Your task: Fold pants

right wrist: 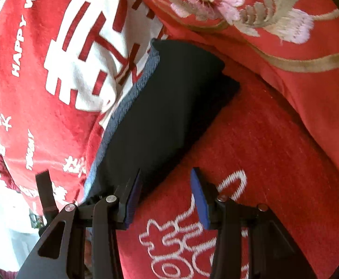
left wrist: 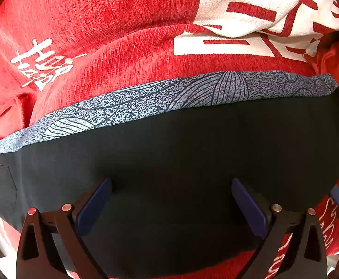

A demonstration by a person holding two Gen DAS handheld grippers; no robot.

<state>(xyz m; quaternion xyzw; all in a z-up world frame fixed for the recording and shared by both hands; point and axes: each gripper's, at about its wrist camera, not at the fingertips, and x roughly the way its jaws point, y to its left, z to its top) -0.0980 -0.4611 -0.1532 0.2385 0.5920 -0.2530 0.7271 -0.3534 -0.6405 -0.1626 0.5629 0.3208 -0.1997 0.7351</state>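
Red plush blanket with white lettering (left wrist: 127, 46) everywhere; the dark pants with speckled grey waistband (left wrist: 181, 144) already sit compactly folded at 12 o'clock. Left claw (left wrist: 171, 205) and right claw (right wrist: 167, 197) both gape, holding nothing. Looks nearly done.

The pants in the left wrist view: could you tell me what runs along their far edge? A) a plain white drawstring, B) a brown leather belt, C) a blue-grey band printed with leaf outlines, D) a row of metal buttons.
C: the dark pants carry a speckled blue-grey band with leaf line drawings along the far edge, next to the red blanket.
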